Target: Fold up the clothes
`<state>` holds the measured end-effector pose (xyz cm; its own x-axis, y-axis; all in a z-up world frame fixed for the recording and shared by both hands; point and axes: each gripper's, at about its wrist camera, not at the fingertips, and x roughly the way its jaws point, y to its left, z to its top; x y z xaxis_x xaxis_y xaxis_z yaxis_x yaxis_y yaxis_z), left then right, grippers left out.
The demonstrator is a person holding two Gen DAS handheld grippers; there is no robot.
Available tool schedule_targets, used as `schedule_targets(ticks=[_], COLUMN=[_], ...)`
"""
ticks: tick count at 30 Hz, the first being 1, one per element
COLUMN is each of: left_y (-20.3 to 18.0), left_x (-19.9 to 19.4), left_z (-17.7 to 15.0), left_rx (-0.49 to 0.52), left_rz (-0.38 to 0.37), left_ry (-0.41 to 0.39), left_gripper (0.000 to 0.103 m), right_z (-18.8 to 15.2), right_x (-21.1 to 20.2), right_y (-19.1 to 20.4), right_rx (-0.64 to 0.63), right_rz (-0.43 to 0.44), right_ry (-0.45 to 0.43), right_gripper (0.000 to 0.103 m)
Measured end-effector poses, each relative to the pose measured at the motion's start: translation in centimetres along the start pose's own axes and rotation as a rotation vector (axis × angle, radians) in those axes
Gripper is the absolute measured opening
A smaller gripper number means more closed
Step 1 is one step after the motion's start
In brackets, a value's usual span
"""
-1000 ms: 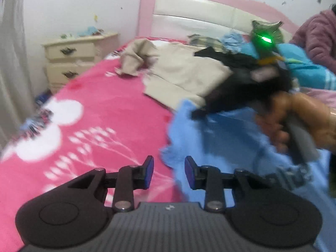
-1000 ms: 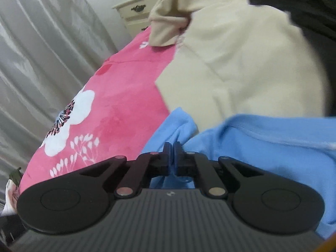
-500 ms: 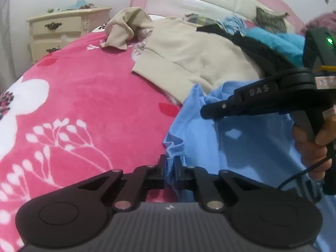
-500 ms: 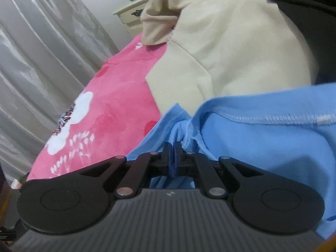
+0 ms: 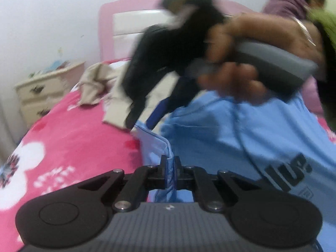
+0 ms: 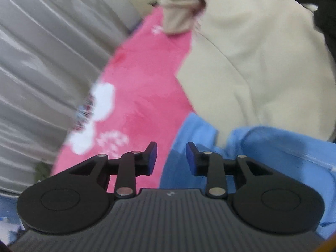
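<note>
Now right tool (image 6: 171,157) is opening, freeing blue shirt (image 6: 273,157).

The left wrist view looks low along the bed (image 5: 69,138) toward the pink headboard (image 5: 109,21), close over the blue shirt (image 5: 241,138). The right wrist view tilts steeply down near the bed's curtain (image 6: 42,63) side. Both share the shirt, the beige garment (image 6: 262,63) and the pink blanket.

**Black claws with blue pads**

The left claw (image 5: 170,168) is black, with two thin arms, round black ends and shiny silver screws. Its body is grey with ridges and a tiny white mark. The right claw (image 6: 171,156) looks the same, and its pads (image 6: 152,155) are dark blue. The right hand (image 5: 233,63) grips a grey handle under a green light.
</note>
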<state>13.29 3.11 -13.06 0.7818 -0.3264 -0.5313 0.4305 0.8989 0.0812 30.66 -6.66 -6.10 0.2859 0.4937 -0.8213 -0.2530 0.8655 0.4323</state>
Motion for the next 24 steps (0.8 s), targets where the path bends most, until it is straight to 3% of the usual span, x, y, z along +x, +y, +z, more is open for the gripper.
schedule_targets(ticks=[2, 6, 7, 8, 9, 13, 16, 20, 24], left_y=[-1.3, -2.0, -1.8, -1.7, -1.3, 2.1, 5.8, 9.8, 12.2], left_x=[0.4, 0.2, 0.0, -0.2, -0.6, -2.9, -4.5, -5.0, -5.9], left_z=[-0.1, 0.0, -0.1, -0.1, -0.1, 0.1, 0.3, -0.6, -2.8], left_rx=[0.05, 0.044, 0.034, 0.024, 0.006, -0.137, -0.29, -0.5, -0.631], left_rz=[-0.001, -0.015, -0.01, -0.006, 0.004, 0.09, 0.182, 0.284, 0.361], left_ry=[-0.011, -0.024, -0.027, -0.03, -0.033, -0.047, -0.054, -0.01, 0.039], left_gripper=[0.005, 0.005, 0.005, 0.005, 0.005, 0.005, 0.005, 0.005, 0.005], right_z=[-0.2, -1.1, -1.4, -1.6, -1.7, -1.5, -0.6, 0.8, 1.7], right_x=[0.7, 1.2, 1.0, 0.6, 0.1, -2.2, -2.0, 0.7, 4.5], right_y=[0.0, -0.7, -0.9, -1.2, -1.5, -1.0, 0.9, 5.3, 8.8], right_rx=[-0.009, -0.034, -0.044, -0.04, -0.036, -0.033, -0.062, -0.168, -0.238], right_rz=[-0.035, -0.06, -0.07, -0.071, -0.072, 0.044, 0.143, 0.211, 0.239], right_ry=[0.026, 0.037, 0.017, -0.004, -0.025, -0.13, -0.162, -0.166, -0.136], right_gripper=[0.031, 0.031, 0.027, 0.008, 0.002, 0.002, 0.002, 0.002, 0.002])
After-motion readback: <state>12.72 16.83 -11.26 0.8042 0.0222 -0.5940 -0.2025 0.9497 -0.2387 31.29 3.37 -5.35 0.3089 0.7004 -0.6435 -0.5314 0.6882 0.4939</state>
